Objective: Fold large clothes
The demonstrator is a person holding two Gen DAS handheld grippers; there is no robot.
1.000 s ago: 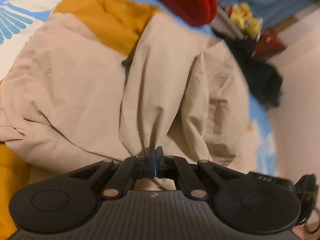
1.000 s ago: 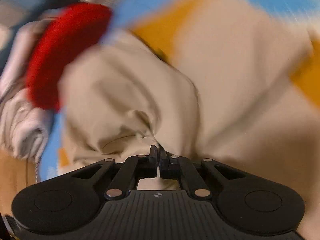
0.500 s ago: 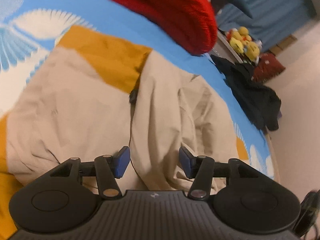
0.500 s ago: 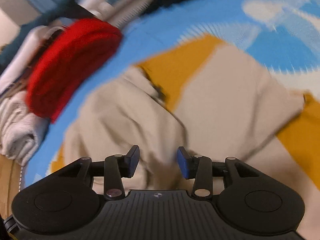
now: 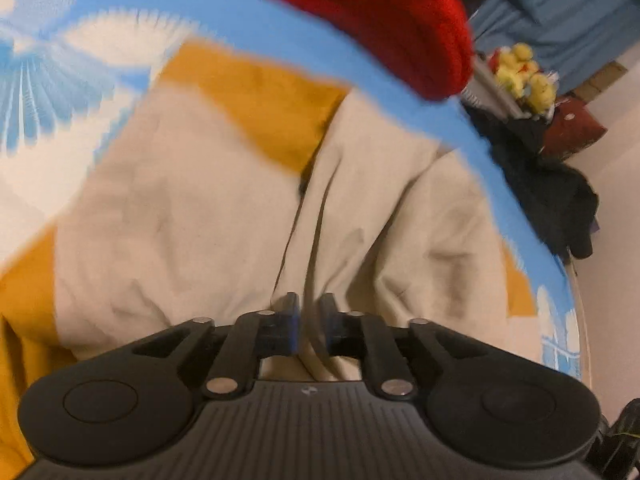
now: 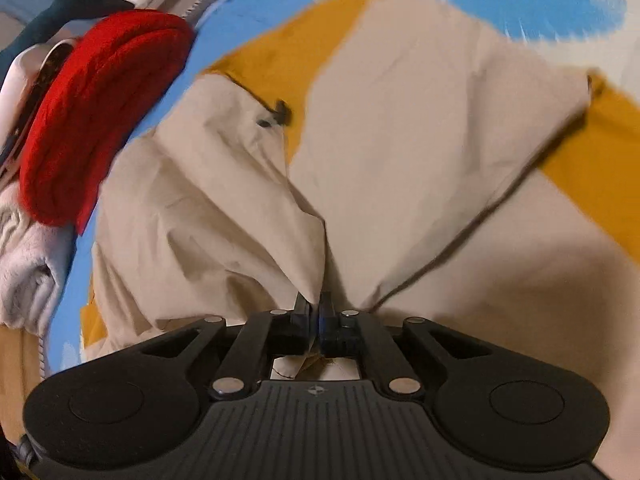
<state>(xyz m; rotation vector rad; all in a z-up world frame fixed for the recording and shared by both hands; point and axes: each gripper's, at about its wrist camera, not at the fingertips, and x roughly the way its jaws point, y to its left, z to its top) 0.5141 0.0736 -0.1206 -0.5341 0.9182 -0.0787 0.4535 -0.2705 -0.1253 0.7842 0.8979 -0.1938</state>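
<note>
Here the left gripper has its jaws closing around a raised fold of the beige garment, and the blur leaves it unclear whether the pads already press the cloth. The garment lies spread over an orange cloth on the blue and white bedspread, with a red knit item beyond it. Further right, the right gripper is also closing, its jaws nearly together and pinching a bunched ridge of the same beige garment, which fans out from the fingertips.
</note>
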